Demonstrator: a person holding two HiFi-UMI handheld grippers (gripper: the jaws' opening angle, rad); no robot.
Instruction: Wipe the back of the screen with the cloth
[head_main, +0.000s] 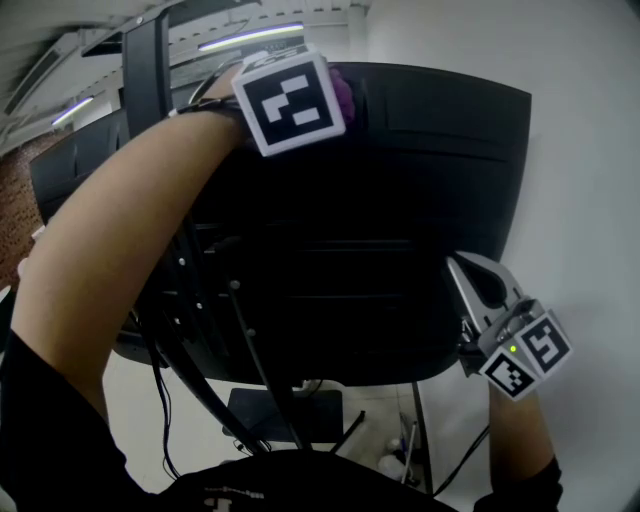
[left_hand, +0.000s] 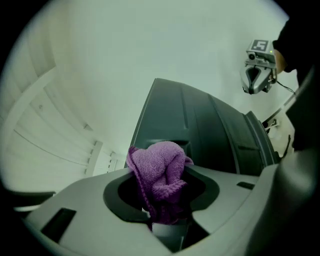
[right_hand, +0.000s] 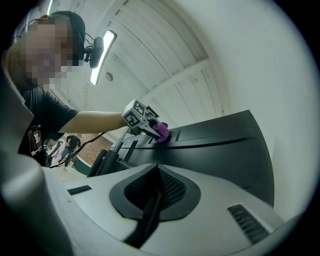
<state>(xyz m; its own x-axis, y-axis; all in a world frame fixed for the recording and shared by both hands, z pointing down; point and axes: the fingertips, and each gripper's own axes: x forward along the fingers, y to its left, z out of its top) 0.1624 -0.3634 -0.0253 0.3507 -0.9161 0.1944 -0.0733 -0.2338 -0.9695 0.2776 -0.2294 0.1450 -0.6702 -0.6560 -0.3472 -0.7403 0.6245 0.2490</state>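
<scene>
Cloth (left_hand: 160, 175) of bunched purple knit is pinched in the jaws of the left gripper (right_hand: 155, 129), and a rounded wad of it bulges out past the jaw tips. In the right gripper view the wad lies against the black back of the screen (head_main: 400, 200). In the head view it shows at the panel's top edge, left of the middle. The screen's back is dark moulded plastic with long ridges and a raised block at its centre.

The person's bare left forearm (head_main: 110, 240) stretches across the upper left of the panel to the left gripper, whose marker cube faces the head camera.

The right gripper (head_main: 468, 275) sits at the panel's lower right corner, just beside the right edge — whether it touches that edge I cannot tell. Its jaws are pressed together, with only a thin dark seam between them and nothing caught there.

Below the screen a dark base plate (head_main: 285, 410) lies on the pale floor, and thin black cables (head_main: 160, 385) hang down at the left. A white wall (head_main: 580, 150) fills the right side, and a long ceiling light (head_main: 250, 37) glows above the panel.
</scene>
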